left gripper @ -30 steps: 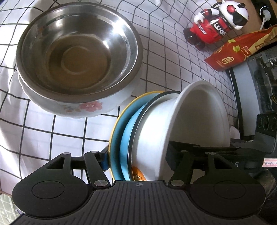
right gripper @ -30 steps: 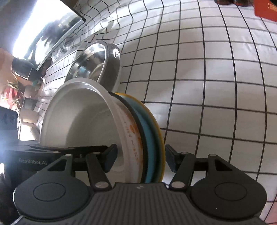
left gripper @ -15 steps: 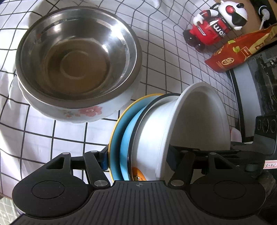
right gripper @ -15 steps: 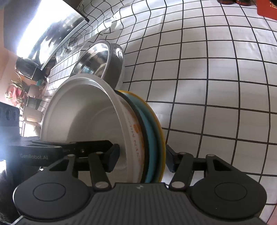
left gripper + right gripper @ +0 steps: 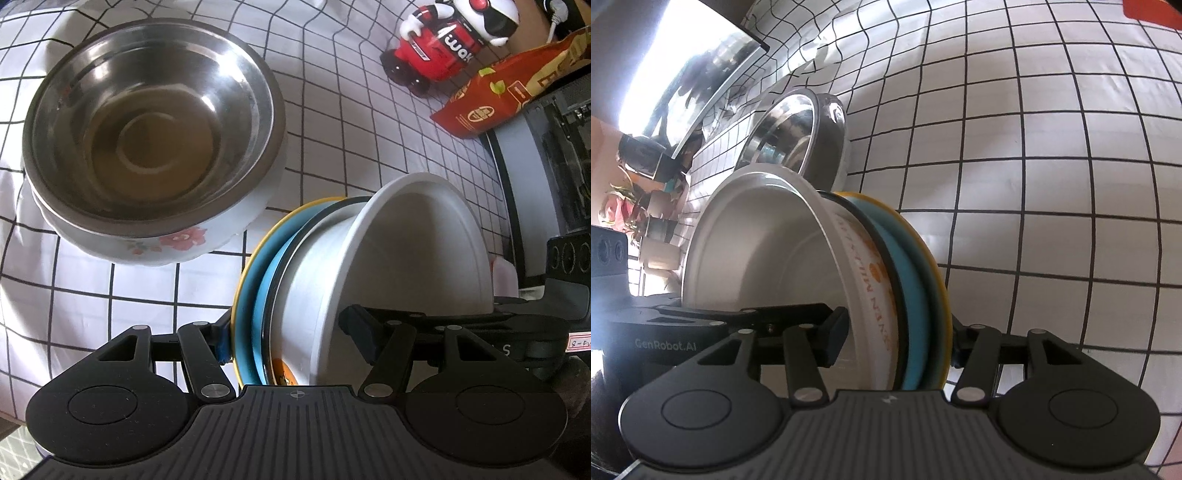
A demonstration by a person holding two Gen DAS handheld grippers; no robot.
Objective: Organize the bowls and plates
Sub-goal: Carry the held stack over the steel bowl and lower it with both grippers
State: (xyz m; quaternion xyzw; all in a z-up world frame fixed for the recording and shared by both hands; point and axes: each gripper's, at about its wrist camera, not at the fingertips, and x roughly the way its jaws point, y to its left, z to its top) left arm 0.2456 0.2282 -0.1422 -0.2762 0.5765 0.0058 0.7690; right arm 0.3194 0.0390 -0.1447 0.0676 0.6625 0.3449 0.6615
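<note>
Plates and a white bowl stand on edge as one nested stack between the fingers of both grippers. Left gripper is clenched across that stack: its left finger presses the back of the yellow-rimmed plate, its right finger sits inside the white bowl. Between those two lie a blue plate and a dark-rimmed piece, all touching. Right gripper clamps the same stack from the opposite side, its left finger inside the white bowl, its right finger behind the yellow-rimmed plate; orange lettering shows on the bowl's outer wall. Ahead of the left gripper's fingers and off to their left, a steel bowl sits nested in a floral bowl on the checked cloth. Far ahead to the right of the left fingers stand a red robot toy and an orange packet. Ahead of the right fingers, the steel bowl shows just past the stack's rim
</note>
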